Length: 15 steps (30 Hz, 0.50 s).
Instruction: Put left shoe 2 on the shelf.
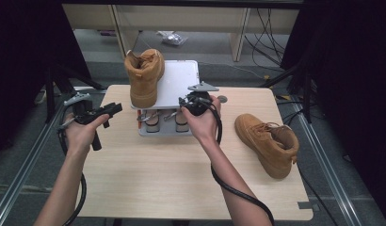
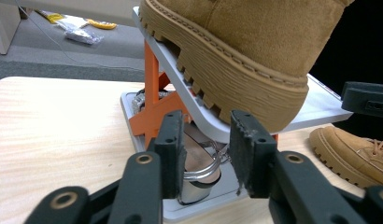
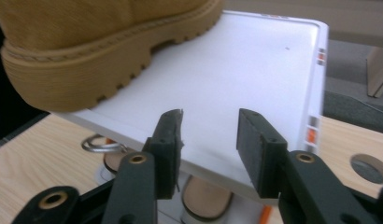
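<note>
A tan boot [image 1: 144, 77] stands on the sloped white shelf [image 1: 181, 77] of a small stand with orange struts [image 2: 152, 102] and a grey base. A second tan boot [image 1: 269, 143] lies on the table to the right. My left gripper [image 1: 113, 109] is left of the stand, open, with its jaws [image 2: 210, 135] level with the boot's sole [image 2: 236, 79] and a metal ring [image 2: 203, 170] beyond them. My right gripper [image 1: 186, 101] is open at the shelf's front edge [image 3: 210, 133], nothing between its jaws.
Under the shelf sit two round brown-topped pieces [image 1: 153, 123] with wire rings. A round hole [image 1: 222, 99] is in the wooden table [image 1: 172, 174] behind the right hand. Metal rails run along both table sides. Cables lie on the floor at the back right.
</note>
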Each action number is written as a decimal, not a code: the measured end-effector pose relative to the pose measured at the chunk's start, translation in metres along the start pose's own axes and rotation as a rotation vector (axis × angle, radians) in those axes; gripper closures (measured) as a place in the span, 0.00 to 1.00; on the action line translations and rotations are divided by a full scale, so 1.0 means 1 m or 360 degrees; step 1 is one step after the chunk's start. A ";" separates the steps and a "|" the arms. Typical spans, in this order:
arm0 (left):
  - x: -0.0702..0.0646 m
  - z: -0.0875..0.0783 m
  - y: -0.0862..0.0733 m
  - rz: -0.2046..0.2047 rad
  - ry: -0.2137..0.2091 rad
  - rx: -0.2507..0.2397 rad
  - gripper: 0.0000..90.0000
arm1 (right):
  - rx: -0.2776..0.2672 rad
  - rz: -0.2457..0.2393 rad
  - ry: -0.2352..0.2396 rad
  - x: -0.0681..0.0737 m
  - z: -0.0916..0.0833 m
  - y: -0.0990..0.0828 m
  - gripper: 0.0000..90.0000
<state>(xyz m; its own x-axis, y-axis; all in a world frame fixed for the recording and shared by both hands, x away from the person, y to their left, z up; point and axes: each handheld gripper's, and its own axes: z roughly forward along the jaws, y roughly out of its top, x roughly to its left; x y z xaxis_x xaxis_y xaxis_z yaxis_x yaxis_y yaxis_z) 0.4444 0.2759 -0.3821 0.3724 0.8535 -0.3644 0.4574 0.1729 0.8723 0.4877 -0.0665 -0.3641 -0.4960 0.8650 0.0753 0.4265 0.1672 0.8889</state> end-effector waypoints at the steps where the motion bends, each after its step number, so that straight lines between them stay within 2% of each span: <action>1: 0.001 -0.001 -0.002 -0.0013 -0.0020 0.0003 0.68 | 0.0003 -0.0003 -0.0010 -0.004 -0.002 -0.001 0.65; 5: 0.002 -0.002 -0.009 -0.0035 -0.0027 0.0018 0.64 | 0.0002 0.0000 -0.0048 -0.015 -0.009 -0.007 0.64; 9: 0.003 -0.004 -0.016 -0.0045 -0.0020 -0.0007 0.61 | -0.0017 0.0027 -0.0055 -0.023 -0.019 -0.012 0.62; 10: 0.004 -0.004 -0.018 -0.0048 -0.0019 -0.0013 0.60 | -0.0014 0.0016 -0.0079 -0.025 -0.022 -0.013 0.62; 12: 0.005 -0.005 -0.022 -0.0052 -0.0026 -0.0022 0.59 | -0.0016 0.0028 -0.0073 -0.028 -0.026 -0.014 0.61; 15: 0.004 -0.007 -0.031 -0.0063 -0.0029 -0.0039 0.59 | -0.0015 0.0004 -0.0082 -0.033 -0.030 -0.017 0.60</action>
<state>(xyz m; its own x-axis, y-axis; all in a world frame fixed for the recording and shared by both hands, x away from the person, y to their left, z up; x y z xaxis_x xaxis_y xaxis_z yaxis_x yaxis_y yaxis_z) 0.4264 0.2775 -0.4085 0.3694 0.8367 -0.4045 0.4524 0.2183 0.8647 0.4742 -0.1118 -0.3683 -0.4555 0.8886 0.0542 0.4205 0.1610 0.8929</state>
